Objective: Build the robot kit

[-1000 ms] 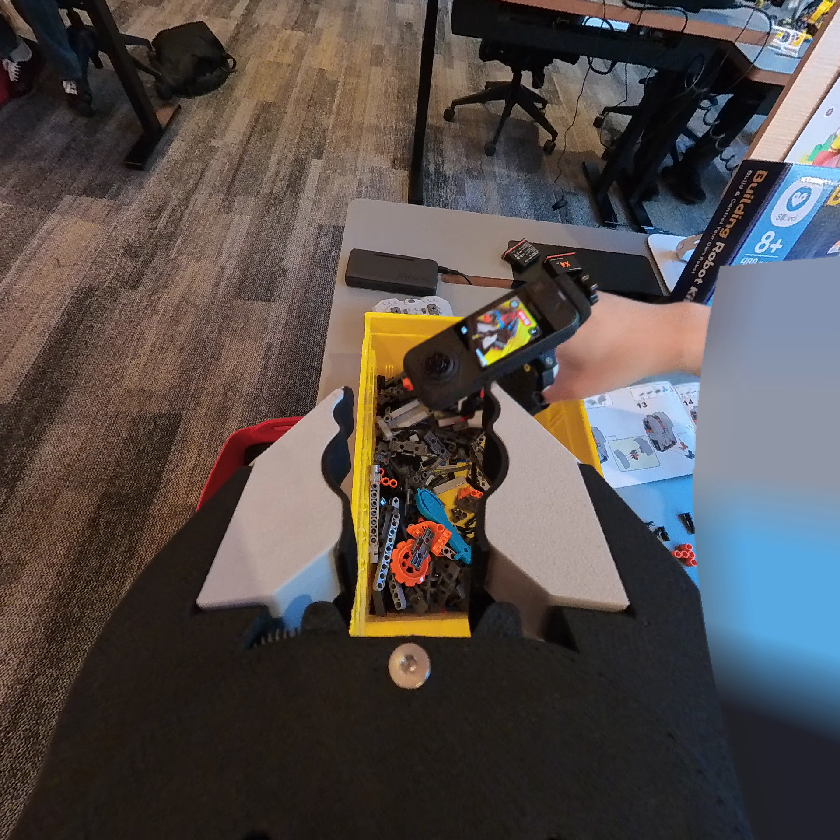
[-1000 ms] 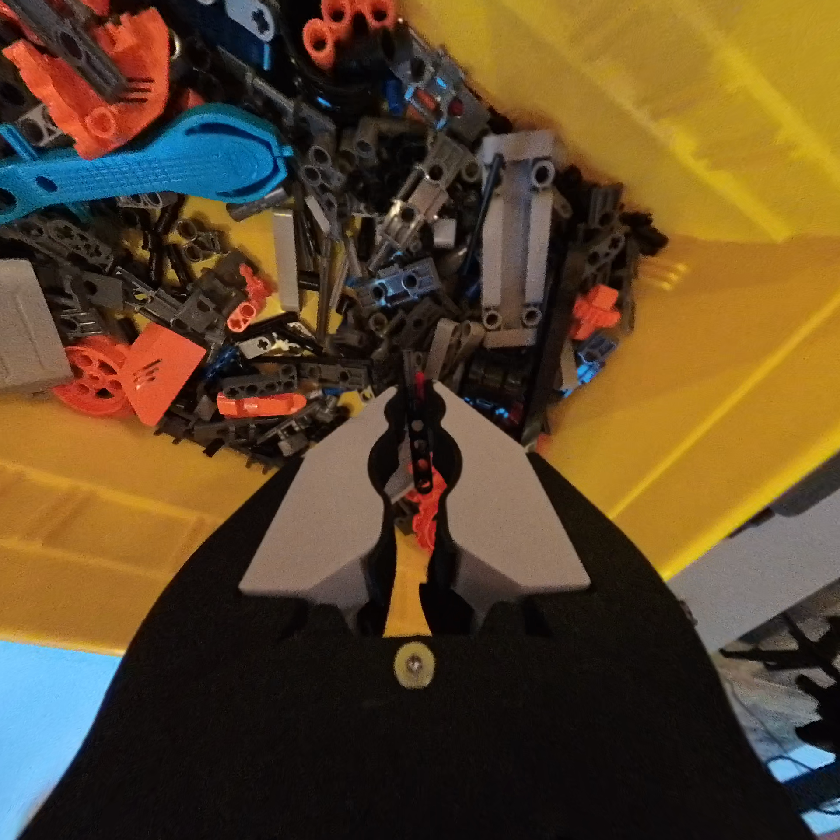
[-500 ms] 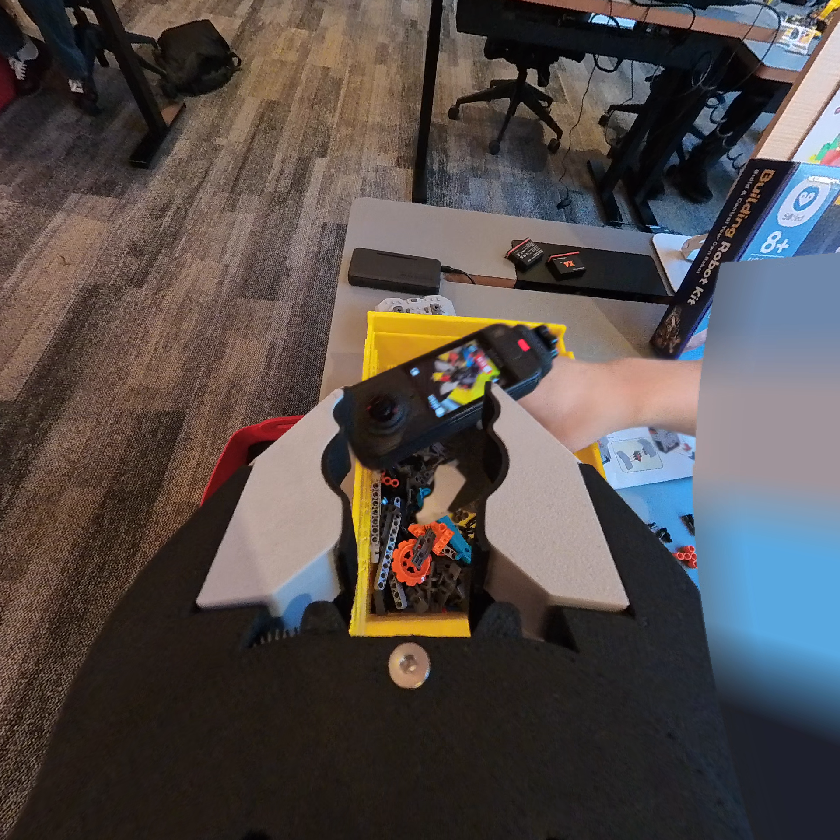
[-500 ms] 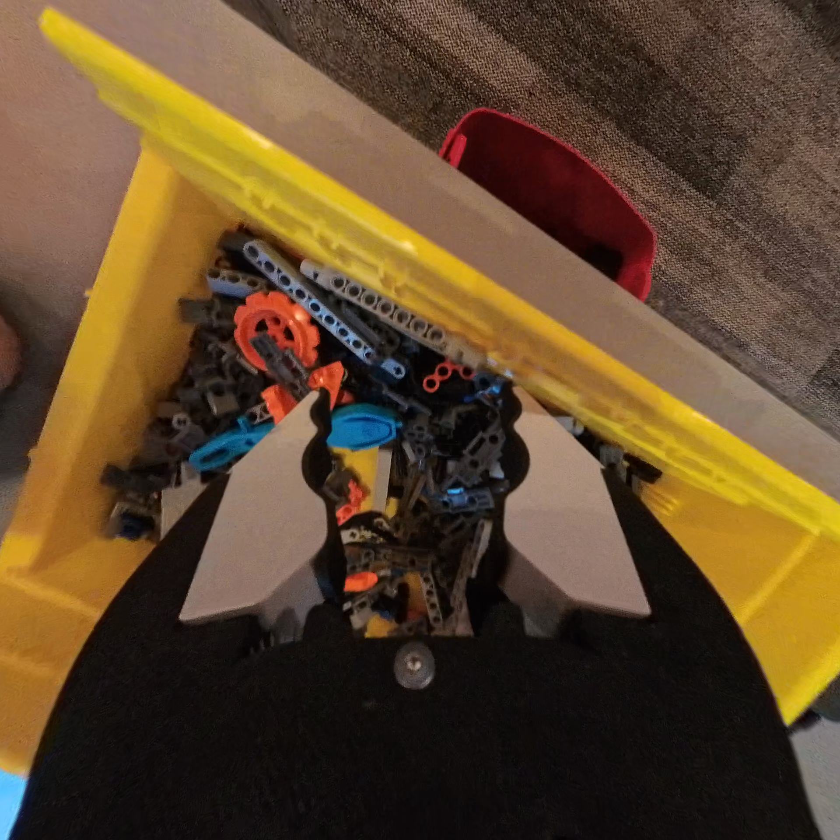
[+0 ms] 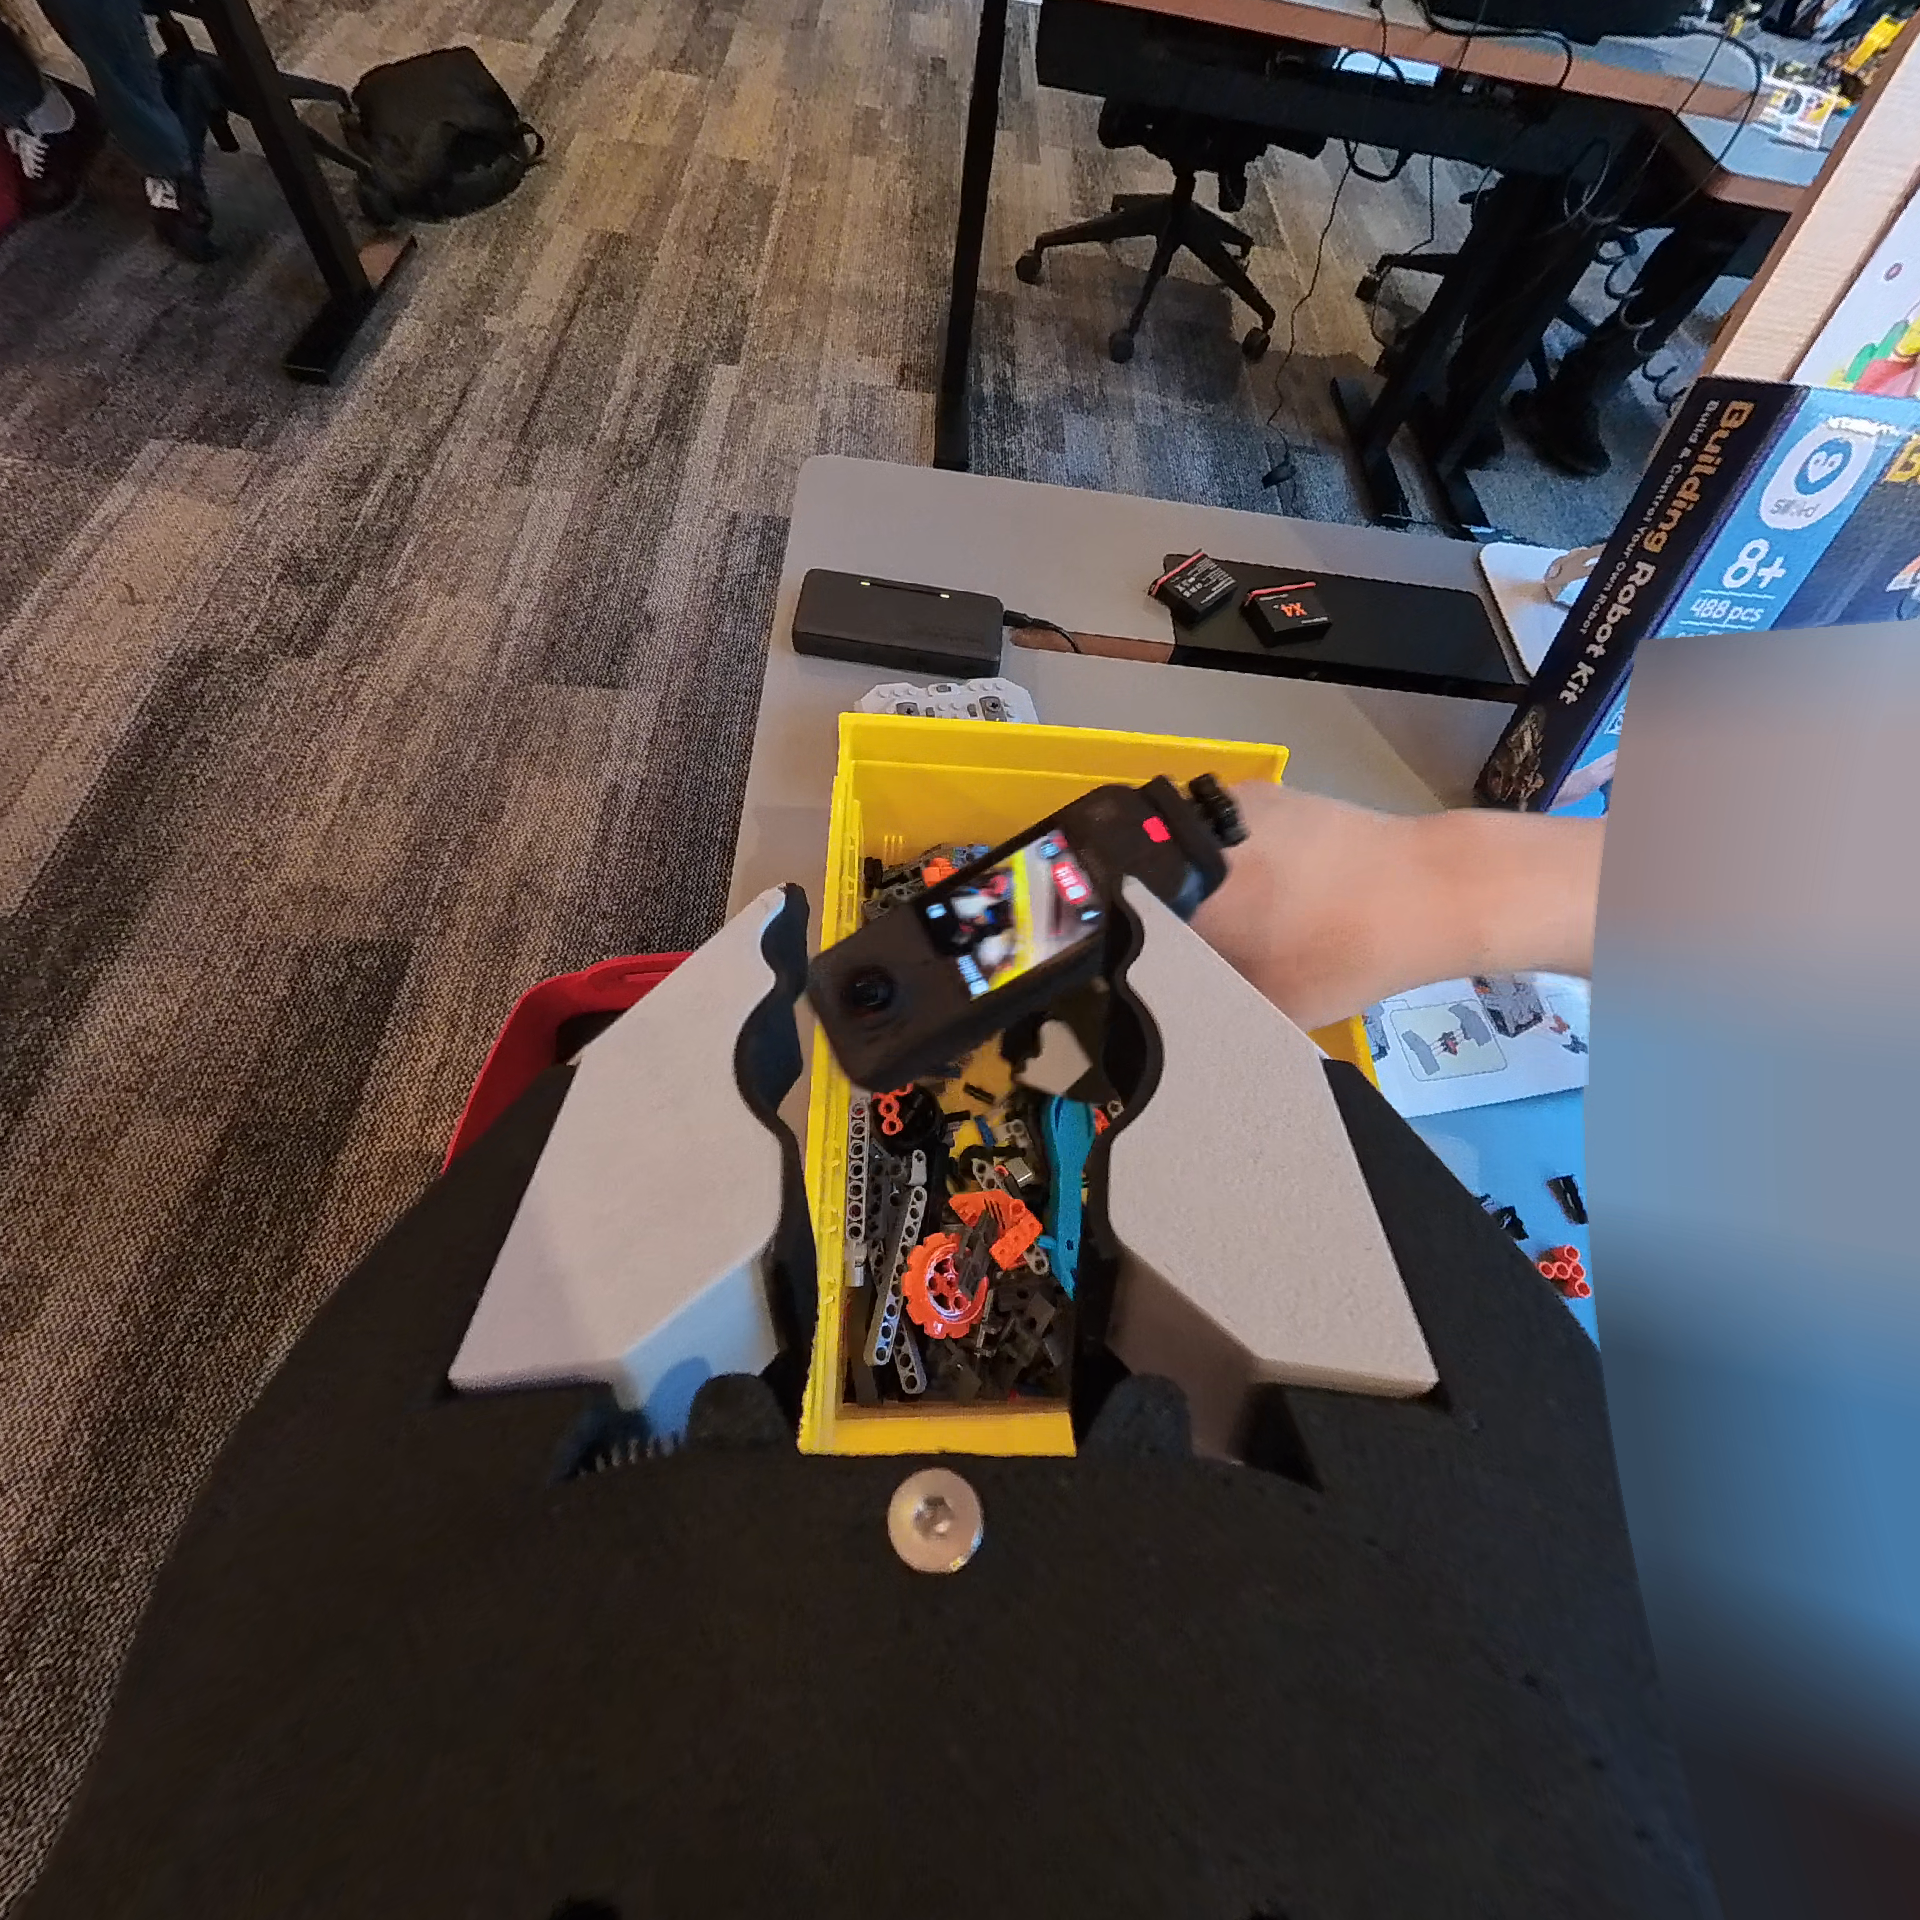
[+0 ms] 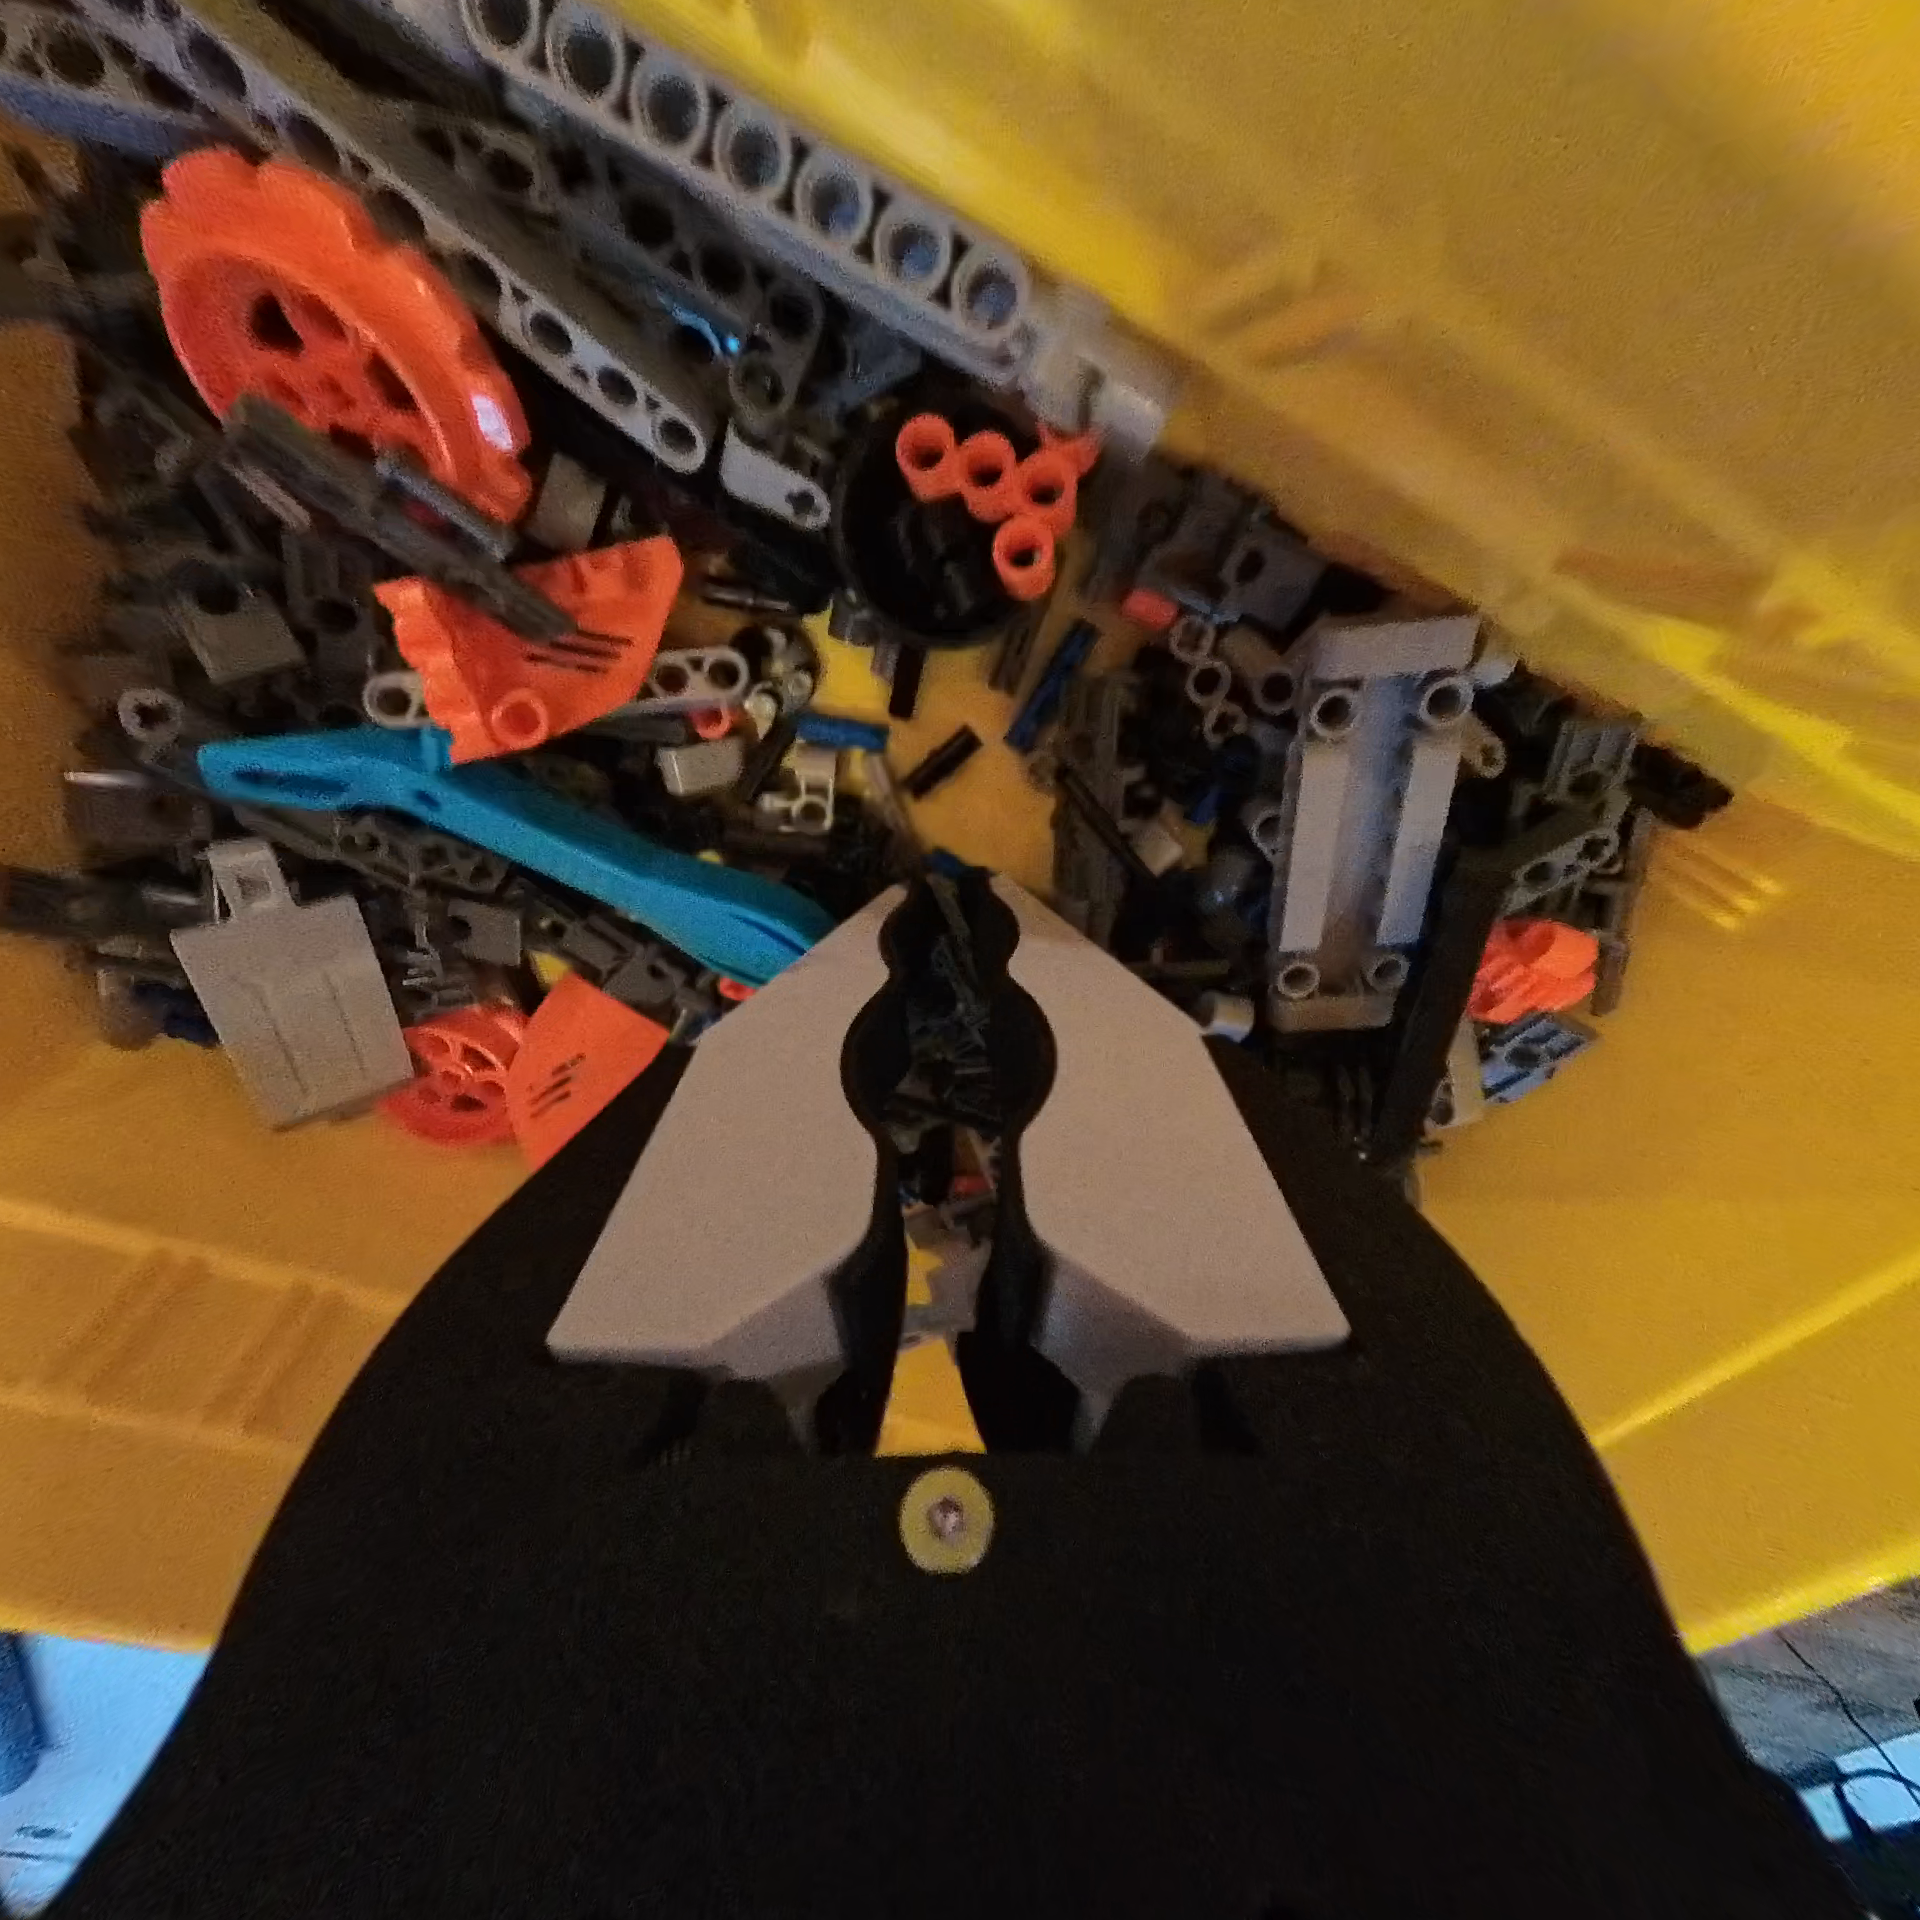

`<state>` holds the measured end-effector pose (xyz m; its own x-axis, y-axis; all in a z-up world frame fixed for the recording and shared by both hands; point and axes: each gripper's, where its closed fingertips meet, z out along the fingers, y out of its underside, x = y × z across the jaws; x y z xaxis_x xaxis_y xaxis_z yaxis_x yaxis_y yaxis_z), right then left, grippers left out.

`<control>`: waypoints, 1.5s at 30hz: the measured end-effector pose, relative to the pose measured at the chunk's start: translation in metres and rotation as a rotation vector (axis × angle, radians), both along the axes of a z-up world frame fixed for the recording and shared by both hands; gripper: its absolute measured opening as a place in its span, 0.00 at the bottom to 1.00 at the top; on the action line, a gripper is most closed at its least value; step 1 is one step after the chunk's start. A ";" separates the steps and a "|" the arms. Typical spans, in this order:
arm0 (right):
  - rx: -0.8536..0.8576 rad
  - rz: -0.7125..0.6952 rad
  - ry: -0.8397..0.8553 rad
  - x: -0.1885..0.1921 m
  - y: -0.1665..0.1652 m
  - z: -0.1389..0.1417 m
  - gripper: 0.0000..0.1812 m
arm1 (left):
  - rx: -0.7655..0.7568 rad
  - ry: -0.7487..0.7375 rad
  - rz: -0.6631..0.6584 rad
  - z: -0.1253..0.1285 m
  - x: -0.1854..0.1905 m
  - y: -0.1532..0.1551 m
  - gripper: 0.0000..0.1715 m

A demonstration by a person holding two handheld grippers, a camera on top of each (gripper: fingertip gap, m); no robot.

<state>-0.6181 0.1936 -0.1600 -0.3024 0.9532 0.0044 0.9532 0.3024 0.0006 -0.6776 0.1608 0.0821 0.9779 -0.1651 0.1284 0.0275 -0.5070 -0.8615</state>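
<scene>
Grey table (image 5: 1039,540): yellow bin (image 5: 1039,748) runs lengthwise away; left tongs (image 5: 951,987) apart, right tongs (image 6: 951,904) nearly together.

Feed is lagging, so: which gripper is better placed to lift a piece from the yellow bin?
Right, probably. The right gripper is down inside the yellow bin, jaws nearly shut around a dark piece; the left gripper hangs open above the bin.

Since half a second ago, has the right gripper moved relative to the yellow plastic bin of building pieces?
Yes. The right gripper has dropped from above the yellow plastic bin deep inside it, jaws nearly shut among dark pieces beside the blue curved piece.
</scene>
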 end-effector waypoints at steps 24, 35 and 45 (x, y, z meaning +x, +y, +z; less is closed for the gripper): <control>-0.165 0.218 0.513 -0.048 -0.045 0.047 0.24 | 0.032 -0.015 0.044 0.007 -0.008 -0.003 0.34; 0.067 0.627 0.578 -0.066 -0.041 0.025 0.26 | 0.129 -0.053 0.285 0.025 -0.056 -0.017 0.41; 0.102 0.809 0.574 -0.066 -0.062 0.024 0.25 | 0.163 -0.075 0.283 0.030 -0.057 -0.018 0.41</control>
